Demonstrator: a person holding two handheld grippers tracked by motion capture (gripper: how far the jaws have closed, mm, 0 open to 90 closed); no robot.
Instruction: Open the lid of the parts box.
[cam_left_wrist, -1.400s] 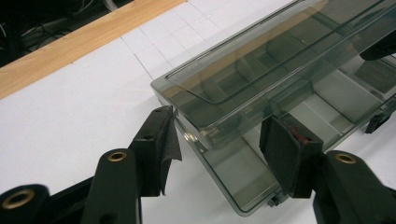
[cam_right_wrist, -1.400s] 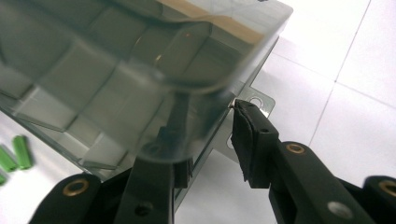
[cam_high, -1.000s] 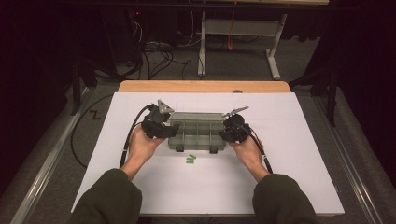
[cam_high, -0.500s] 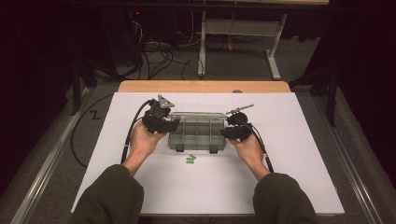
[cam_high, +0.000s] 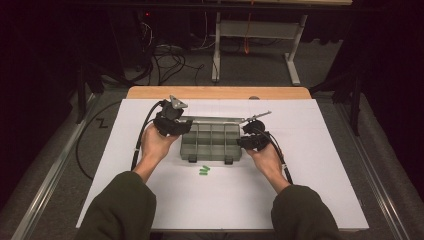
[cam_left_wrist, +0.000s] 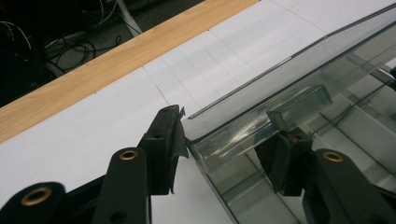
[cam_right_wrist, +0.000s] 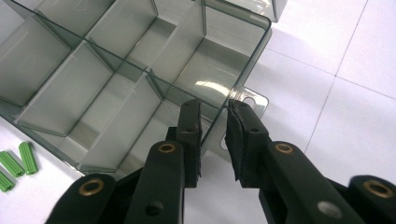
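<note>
A clear grey compartment box (cam_high: 211, 142) lies on the white mat, its empty cells shown in the right gripper view (cam_right_wrist: 116, 93). Its clear lid (cam_left_wrist: 289, 84) stands tilted up along the far side (cam_high: 215, 120). My left gripper (cam_high: 182, 125) is at the lid's left corner. Its jaws (cam_left_wrist: 229, 144) have just been closing and straddle that corner, one pad at the edge, the other seen through the plastic. My right gripper (cam_high: 247, 137) has just been closing too, and its pads (cam_right_wrist: 214, 121) pinch the box's right wall beside a small tab.
Green wall plugs (cam_high: 204, 170) lie on the mat (cam_high: 300, 190) just in front of the box, also at the left edge of the right gripper view (cam_right_wrist: 16, 163). A wooden table edge (cam_high: 215, 92) runs behind. Cables (cam_high: 165, 55) and a metal frame (cam_high: 250, 30) are on the floor beyond.
My left gripper has crept slightly toward the far side, at the lid's corner. The right hand and the box have stayed where they were.
</note>
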